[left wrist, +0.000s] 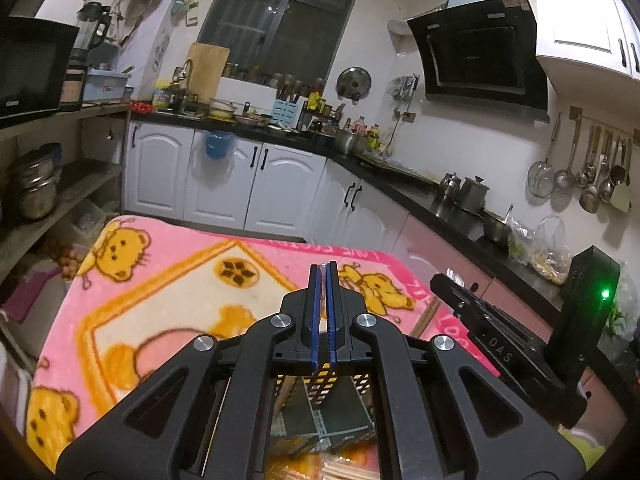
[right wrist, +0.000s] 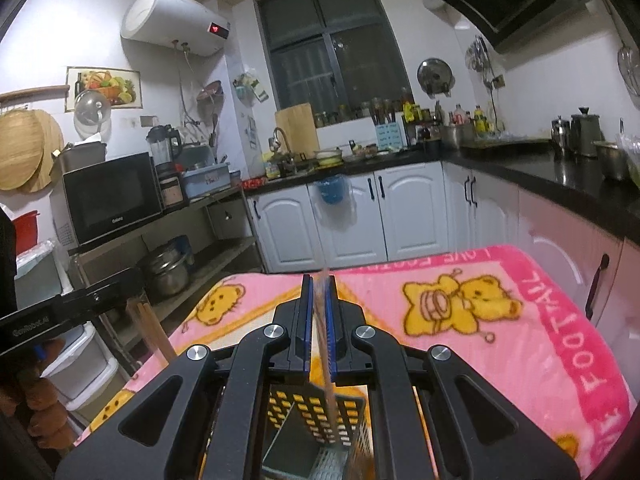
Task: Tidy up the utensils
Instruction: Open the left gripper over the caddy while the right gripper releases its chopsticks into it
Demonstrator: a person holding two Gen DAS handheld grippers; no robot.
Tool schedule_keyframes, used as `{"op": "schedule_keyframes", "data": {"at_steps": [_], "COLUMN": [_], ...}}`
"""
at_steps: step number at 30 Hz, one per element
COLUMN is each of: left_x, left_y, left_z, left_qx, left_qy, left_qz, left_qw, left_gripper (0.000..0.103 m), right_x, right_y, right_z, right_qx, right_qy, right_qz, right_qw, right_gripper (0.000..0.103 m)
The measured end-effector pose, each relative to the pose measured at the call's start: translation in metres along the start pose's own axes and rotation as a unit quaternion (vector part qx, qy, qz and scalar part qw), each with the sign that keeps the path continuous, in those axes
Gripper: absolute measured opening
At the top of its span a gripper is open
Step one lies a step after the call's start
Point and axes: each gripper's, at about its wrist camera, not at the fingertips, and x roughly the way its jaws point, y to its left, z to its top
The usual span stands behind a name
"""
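Observation:
A dark perforated utensil holder (right wrist: pixel 304 412) stands on the pink bear blanket (right wrist: pixel 500 340), right beneath both grippers; it also shows low in the left wrist view as the holder (left wrist: pixel 320 384). My right gripper (right wrist: pixel 319 280) is shut on thin wooden chopsticks (right wrist: pixel 329 380) that hang down between its blue pads into the holder's mouth. My left gripper (left wrist: pixel 323 268) has its blue pads pressed together; the right wrist view shows the left gripper (right wrist: pixel 132 284) with a pair of chopsticks (right wrist: pixel 154 332) slanting down from its tip. The right gripper (left wrist: pixel 438 280) sits close on the right, a chopstick end (left wrist: pixel 425 317) below it.
White cabinets (right wrist: pixel 400 216) under a cluttered black counter (right wrist: pixel 540 168) wrap the back and right. A metal shelf (right wrist: pixel 168 220) with a microwave (right wrist: pixel 108 196) and pots stands left. Ladles hang on the right wall (left wrist: pixel 592 168). The blanket's far edge (left wrist: pixel 248 240) drops off.

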Motion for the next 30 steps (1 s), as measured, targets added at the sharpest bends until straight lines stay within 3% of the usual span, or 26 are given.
{"op": "schedule_keyframes", "data": {"at_steps": [3, 12, 18, 20, 30], "left_x": [0.001, -0.003, -0.008, -0.010, -0.021], "left_y": [0.004, 0.008, 0.011, 0.012, 0.015], "left_z": [-0.003, -0.011, -0.015, -0.016, -0.024], "left_qx": [-0.007, -0.008, -0.010, -0.012, -0.015], "left_qy": [0.008, 0.013, 0.017, 0.018, 0.020], "left_qz": [0.002, 0.011, 0.016, 0.018, 0.025], "left_qw": [0.9999, 0.9998, 0.9997, 0.9996, 0.9994], "left_gripper": [0.001, 0.001, 0.018, 0.029, 0.053], "right_x": [-0.003, -0.015, -0.022, -0.025, -0.037], "right_y": [-0.001, -0.007, -0.010, -0.011, -0.014], "right_z": [-0.002, -0.009, -0.015, -0.018, -0.032], "right_qx": [0.003, 0.019, 0.023, 0.023, 0.030], "right_qy": [0.007, 0.025, 0.042, 0.045, 0.069], "right_qz": [-0.002, 0.000, -0.001, -0.002, 0.000], "right_qw": [1.000, 0.999, 0.999, 0.999, 0.997], "right_gripper": [0.018, 0.028, 0.031, 0.032, 0.039]}}
